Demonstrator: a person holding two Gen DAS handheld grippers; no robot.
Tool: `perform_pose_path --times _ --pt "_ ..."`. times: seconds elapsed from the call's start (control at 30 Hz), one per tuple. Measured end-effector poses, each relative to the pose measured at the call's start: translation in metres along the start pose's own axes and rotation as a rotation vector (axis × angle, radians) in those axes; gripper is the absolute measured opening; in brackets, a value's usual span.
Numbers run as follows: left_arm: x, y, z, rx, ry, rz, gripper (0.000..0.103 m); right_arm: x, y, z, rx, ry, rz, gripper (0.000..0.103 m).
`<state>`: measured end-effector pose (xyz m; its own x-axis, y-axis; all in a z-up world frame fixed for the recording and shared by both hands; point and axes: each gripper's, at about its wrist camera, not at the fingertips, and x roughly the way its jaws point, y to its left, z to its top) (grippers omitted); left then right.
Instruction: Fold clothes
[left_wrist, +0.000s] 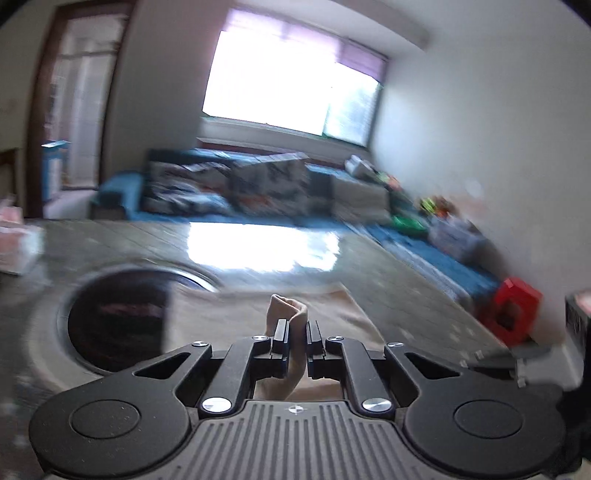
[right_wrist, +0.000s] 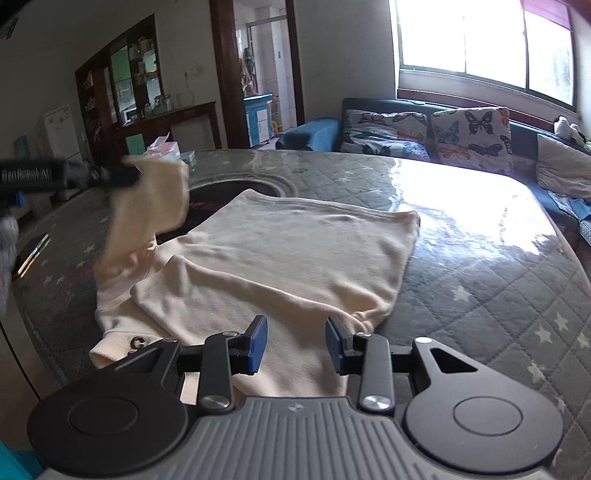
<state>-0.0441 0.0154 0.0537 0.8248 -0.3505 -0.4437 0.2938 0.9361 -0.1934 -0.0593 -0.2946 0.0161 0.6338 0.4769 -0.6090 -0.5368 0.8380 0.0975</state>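
Note:
A cream shirt (right_wrist: 288, 251) lies spread on the grey quilted table (right_wrist: 480, 295). My left gripper (left_wrist: 296, 332) is shut on a bunched cream sleeve (left_wrist: 286, 310) and holds it above the table. In the right wrist view the left gripper (right_wrist: 125, 175) shows at the far left with the sleeve (right_wrist: 147, 206) lifted and hanging from it. My right gripper (right_wrist: 295, 332) is open, its blue pads (right_wrist: 258, 343) just above the shirt's near edge, with nothing between them.
A dark round inset (left_wrist: 118, 317) sits in the table under the shirt's far corner. A sofa with butterfly cushions (right_wrist: 469, 133) stands behind the table. A red box (left_wrist: 513, 306) is at the right; a pink tissue box (right_wrist: 164, 147) is at the table's far edge.

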Motion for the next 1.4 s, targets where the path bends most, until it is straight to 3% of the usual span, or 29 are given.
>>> perform_pose_path --times 0.13,0.17,0.2,0.23,0.27,0.33,0.4,0.63,1.03,1.27,1.4 --pt "0.025 -0.006 -0.016 0.001 0.092 -0.012 0.016 -0.005 -0.006 -0.001 0.023 -0.005 -0.007 0.034" --pt "0.028 -0.005 -0.02 0.005 0.107 -0.011 0.022 -0.005 -0.007 -0.001 0.028 -0.005 -0.005 0.034" --pt "0.029 -0.004 -0.023 0.013 0.117 -0.004 0.036 -0.004 -0.007 0.0 0.029 -0.003 -0.003 0.034" --pt "0.029 -0.002 -0.026 0.02 0.123 0.01 0.044 -0.003 -0.006 0.001 0.029 -0.001 0.001 0.034" --pt "0.027 0.0 -0.028 0.024 0.121 0.023 0.051 -0.003 -0.006 0.002 0.028 0.001 0.004 0.034" --pt "0.02 0.004 -0.03 0.034 0.114 0.035 0.052 0.002 -0.004 0.004 0.03 0.007 0.019 0.033" --pt "0.013 0.01 -0.032 0.036 0.1 0.059 0.067 0.007 -0.001 0.007 0.031 0.015 0.038 0.029" --pt "-0.018 0.032 -0.037 0.009 0.022 0.114 0.102 0.041 0.016 0.019 0.027 0.066 0.105 0.028" --pt "-0.041 0.069 -0.046 -0.051 -0.004 0.16 0.103 0.081 0.03 0.025 0.064 0.126 0.118 0.027" --pt "-0.04 0.069 -0.059 0.013 0.027 0.21 0.103 0.077 0.031 0.027 0.07 0.116 0.109 0.006" --pt "-0.034 0.068 -0.069 0.048 0.061 0.241 0.103 0.068 0.033 0.032 0.059 0.085 0.109 0.004"
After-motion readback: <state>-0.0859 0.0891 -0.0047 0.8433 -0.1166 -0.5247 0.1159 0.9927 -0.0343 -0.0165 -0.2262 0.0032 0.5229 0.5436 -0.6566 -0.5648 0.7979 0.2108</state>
